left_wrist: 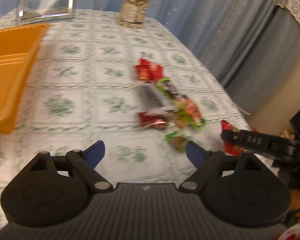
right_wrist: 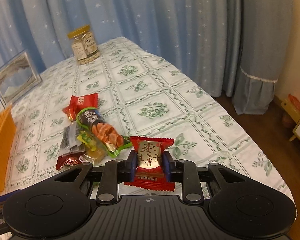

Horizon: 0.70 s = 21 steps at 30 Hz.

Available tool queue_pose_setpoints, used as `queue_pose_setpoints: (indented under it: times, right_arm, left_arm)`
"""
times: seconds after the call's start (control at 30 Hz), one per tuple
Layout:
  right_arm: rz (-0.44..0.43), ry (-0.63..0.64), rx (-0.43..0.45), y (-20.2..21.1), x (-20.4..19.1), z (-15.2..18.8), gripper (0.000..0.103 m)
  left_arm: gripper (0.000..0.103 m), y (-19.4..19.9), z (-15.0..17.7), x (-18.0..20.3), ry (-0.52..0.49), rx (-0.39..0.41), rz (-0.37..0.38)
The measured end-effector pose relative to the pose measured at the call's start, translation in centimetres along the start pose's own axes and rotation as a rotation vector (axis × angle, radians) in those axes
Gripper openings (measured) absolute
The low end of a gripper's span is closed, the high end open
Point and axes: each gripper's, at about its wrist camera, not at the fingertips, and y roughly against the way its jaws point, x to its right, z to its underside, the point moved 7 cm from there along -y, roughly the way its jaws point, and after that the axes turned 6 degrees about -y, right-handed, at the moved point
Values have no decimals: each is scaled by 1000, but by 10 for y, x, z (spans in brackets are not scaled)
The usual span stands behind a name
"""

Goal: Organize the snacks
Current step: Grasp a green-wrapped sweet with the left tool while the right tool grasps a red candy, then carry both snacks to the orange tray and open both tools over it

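Left wrist view: orange tray (left_wrist: 12, 74) sits at far left on the table (left_wrist: 102, 84); your left gripper (left_wrist: 145, 153) hangs released over bare cloth, nothing between its blue pads, with the snack pile (left_wrist: 166, 102) ahead of it to the right. In the right wrist view your right gripper (right_wrist: 149, 165) is clenched on a red candy packet (right_wrist: 150, 160), right of the pile. Step: pick made. Judged next: carry the packet left across to the tray.
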Motion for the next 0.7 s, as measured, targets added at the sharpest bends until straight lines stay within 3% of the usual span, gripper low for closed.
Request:
queue_pose_setpoints:
  times: [0.17,0.37,0.47,0.7]
  right_arm:
    - [6,-75,45,7,15,-9,27]
    - [-7,-104,43,8,21,-11,27]
    - [-12,-115,40,6,22,-11,27]
    - [-20,-105,36,5,18,-9,27]
  left_arm:
    - [58,-22,-5,28,-55,-1,59]
    - [49,-43,-5,49,-118,-3,78]
    - [38,-53,-3,51,-142,-21,51]
    - [27,-51,5,45,-201,-23,-5]
